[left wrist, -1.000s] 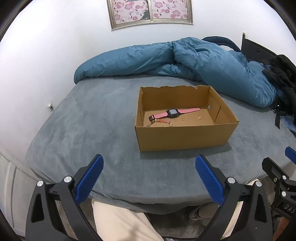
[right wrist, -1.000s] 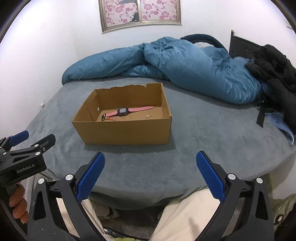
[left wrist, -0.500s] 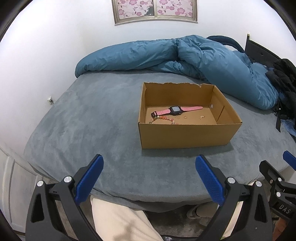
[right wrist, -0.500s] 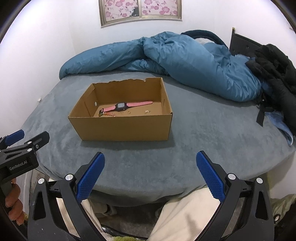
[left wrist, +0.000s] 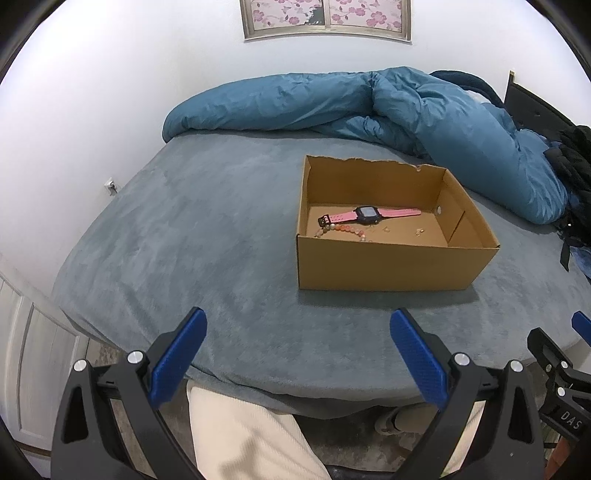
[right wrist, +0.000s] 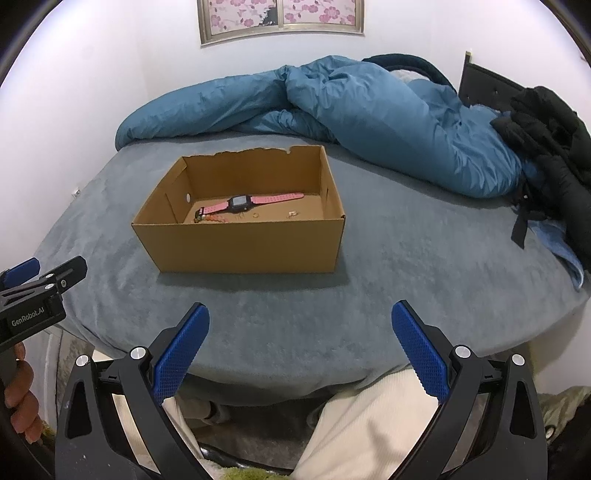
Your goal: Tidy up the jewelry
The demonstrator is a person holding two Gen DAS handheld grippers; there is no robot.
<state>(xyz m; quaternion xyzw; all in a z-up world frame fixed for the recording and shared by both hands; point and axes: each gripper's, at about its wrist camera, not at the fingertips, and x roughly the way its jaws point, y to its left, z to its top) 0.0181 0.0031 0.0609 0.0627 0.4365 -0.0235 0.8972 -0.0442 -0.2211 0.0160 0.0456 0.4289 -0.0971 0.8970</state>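
Note:
An open cardboard box point(left wrist: 388, 264) point(right wrist: 243, 245) stands on the grey bed. Inside lie a pink watch point(left wrist: 367, 215) point(right wrist: 243, 203), a beaded bracelet point(left wrist: 341, 230) point(right wrist: 210, 219) and small gold pieces point(left wrist: 419, 231) point(right wrist: 291, 213). My left gripper point(left wrist: 295, 349) is open and empty, held above the bed's near edge, short of the box. My right gripper point(right wrist: 297, 341) is open and empty at the near edge too. Each gripper shows at the edge of the other's view.
A blue duvet point(left wrist: 369, 107) point(right wrist: 332, 110) is bunched along the far side of the bed point(left wrist: 184, 240). Black clothing point(right wrist: 554, 147) lies at the right. A white wall with a framed flower picture point(left wrist: 325, 16) is behind. My legs are below the bed edge.
Both grippers have risen and tilted, so the box sits lower and its contents show more. In the left view the box shifted right. Both grippers stayed open.

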